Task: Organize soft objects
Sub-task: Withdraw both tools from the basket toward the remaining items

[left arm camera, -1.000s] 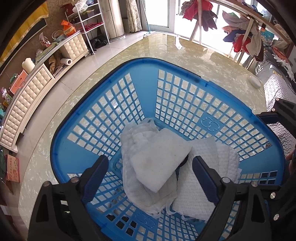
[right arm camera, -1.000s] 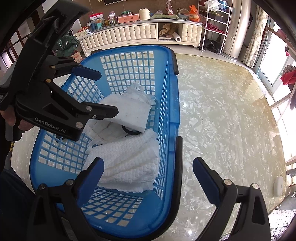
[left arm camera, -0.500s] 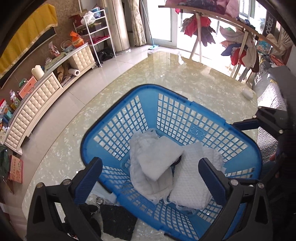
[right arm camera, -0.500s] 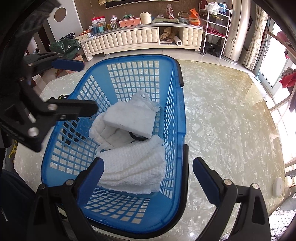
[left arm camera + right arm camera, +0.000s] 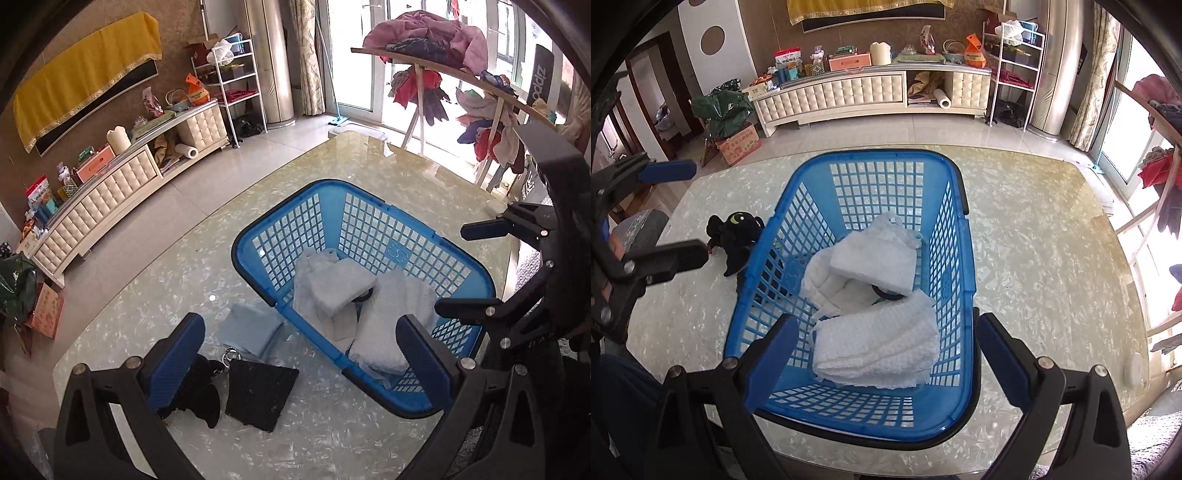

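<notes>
A: What does the left wrist camera give you?

B: The blue basket [image 5: 369, 280] on the marble table [image 5: 147, 280], with folded white towels [image 5: 391, 325] inside. Outside it, near the corner of the basket, lie a pale blue folded cloth [image 5: 251, 330], a black square cloth [image 5: 260, 395] and a black plush toy [image 5: 195, 391]. The left gripper [image 5: 301, 354] hangs above them with its jaws wide apart and nothing between them.

A: The right wrist camera shows less of that side. The toy [image 5: 733, 236] is there beside the basket wall [image 5: 955, 369], touching it or nearly so, but the two cloths are mostly hidden behind the lattice.

B: And the towels?

A: Clearer here: a waffle-weave one [image 5: 875, 349] at the near end, a smoother folded one [image 5: 873, 264] on a rumpled piece behind, with a dark ring [image 5: 882, 293] peeking out between them. The right gripper [image 5: 886, 350] hovers over the near end of the basket, jaws spread, gripping nothing.

B: My view catches that gripper only from the side, at the right edge.
</notes>
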Available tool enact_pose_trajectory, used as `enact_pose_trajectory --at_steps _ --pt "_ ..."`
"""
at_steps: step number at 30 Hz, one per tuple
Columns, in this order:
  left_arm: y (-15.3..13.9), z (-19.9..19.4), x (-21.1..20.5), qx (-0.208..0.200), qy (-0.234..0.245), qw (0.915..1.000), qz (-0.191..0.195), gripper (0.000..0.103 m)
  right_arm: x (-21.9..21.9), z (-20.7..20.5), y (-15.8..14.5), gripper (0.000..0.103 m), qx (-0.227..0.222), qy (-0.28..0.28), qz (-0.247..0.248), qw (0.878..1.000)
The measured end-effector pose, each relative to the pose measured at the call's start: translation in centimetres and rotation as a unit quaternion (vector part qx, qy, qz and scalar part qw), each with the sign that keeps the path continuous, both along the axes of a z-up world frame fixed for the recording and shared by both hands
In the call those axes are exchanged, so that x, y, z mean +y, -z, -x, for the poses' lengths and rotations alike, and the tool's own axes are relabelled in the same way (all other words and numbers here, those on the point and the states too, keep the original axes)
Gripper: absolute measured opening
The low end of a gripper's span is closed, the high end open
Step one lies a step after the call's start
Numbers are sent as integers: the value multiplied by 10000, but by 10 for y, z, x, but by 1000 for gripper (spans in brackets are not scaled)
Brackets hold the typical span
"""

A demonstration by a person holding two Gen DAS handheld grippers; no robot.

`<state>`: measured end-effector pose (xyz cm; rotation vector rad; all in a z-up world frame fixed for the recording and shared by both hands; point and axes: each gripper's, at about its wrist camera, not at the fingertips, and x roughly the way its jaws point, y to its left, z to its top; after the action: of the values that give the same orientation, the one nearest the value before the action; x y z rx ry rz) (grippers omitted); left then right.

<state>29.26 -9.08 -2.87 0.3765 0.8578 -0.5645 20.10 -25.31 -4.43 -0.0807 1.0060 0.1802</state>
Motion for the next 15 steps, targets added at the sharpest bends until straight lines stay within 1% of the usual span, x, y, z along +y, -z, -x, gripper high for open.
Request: enact_pose_trajectory --at_steps 3,9,15 --pt "-5 11 9 -74 -40 9999 69 103 7 3 -6 97 -45 -13 32 10000" --pt "-8 27 28 -82 -84 9996 267 103 29 5 -12 97 -127 -101 100 9998" --pt "-11 30 57 -20 -329 9983 490 103 57 6 -18 97 -332 -308 -18 9990"
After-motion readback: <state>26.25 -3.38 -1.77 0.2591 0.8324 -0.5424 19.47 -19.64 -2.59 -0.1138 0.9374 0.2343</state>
